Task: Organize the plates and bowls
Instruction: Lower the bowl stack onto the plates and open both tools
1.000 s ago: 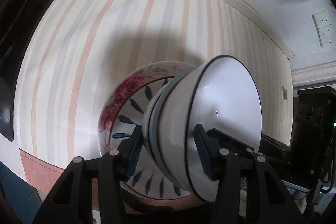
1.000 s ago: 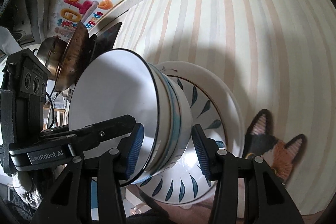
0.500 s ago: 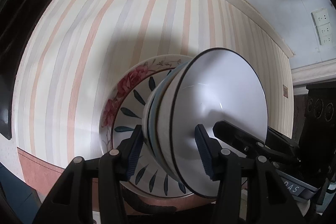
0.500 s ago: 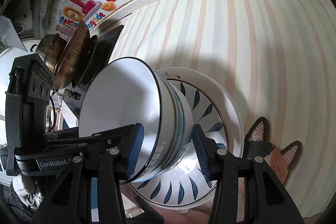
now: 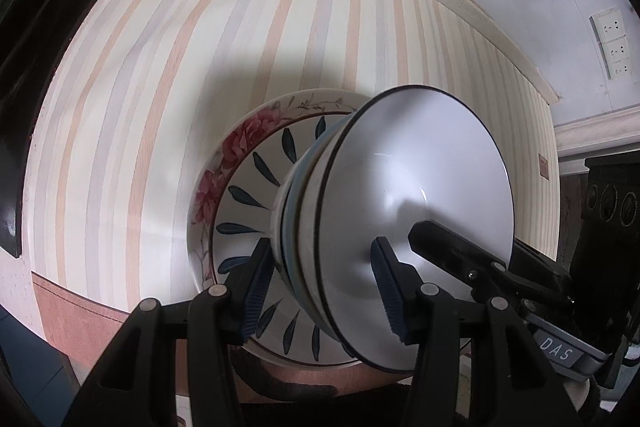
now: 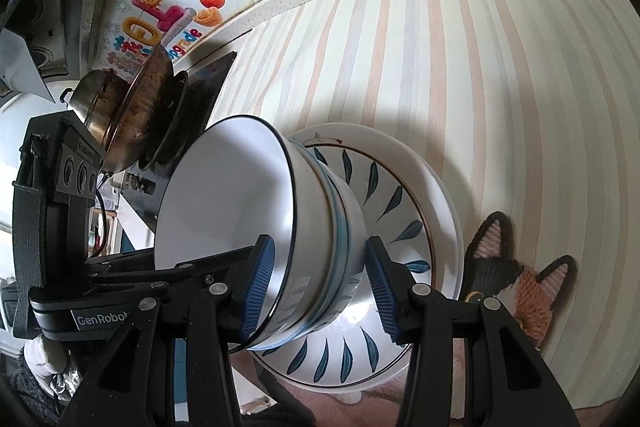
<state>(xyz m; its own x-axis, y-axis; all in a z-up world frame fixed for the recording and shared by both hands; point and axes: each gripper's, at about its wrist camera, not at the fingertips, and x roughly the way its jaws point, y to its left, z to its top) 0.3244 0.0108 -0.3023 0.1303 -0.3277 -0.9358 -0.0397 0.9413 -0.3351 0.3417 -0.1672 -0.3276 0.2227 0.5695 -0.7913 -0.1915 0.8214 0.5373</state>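
Stack of bowls [image 5: 320,223] [image 6: 332,227] sits nested on a stack of plates, on the striped tabletop [image 5: 168,67] [image 6: 480,67]. Top bowl [image 5: 420,211] [image 6: 224,195] is white with a thin dark rim; below it at least one bowl with a light-blue band. Exact bowl count is hard to tell.

Plates: leaf-pattern plate [image 5: 248,199] [image 6: 384,211] directly under the bowls, and under that a larger plate with red flowers [image 5: 236,147] on its rim – in the right wrist view that bottom plate shows mostly as a plain white edge [image 6: 444,195].

Left gripper [image 5: 320,287] straddles the near wall of the bowl stack – one finger inside the top bowl, the other outside against the lower bowls, pads look pressed on the stack. Right gripper [image 6: 320,283] does the same from the opposite side: one blue-padded finger inside the top bowl, the other outside the lower bowls, clamping the stack wall. Each gripper's body shows in the other's view: right gripper [image 5: 500,267], left gripper [image 6: 120,267].

Whether the bowl stack touches the leaf plate or is slightly lifted – cannot tell.

Surroundings: cat-shaped mat [image 6: 516,275] beside the plates, a dark pan [image 6: 140,107] and a metal pot [image 6: 92,99] on a stove at the tabletop's far end, colourful wall stickers [image 6: 160,19], wall sockets [image 5: 612,43].
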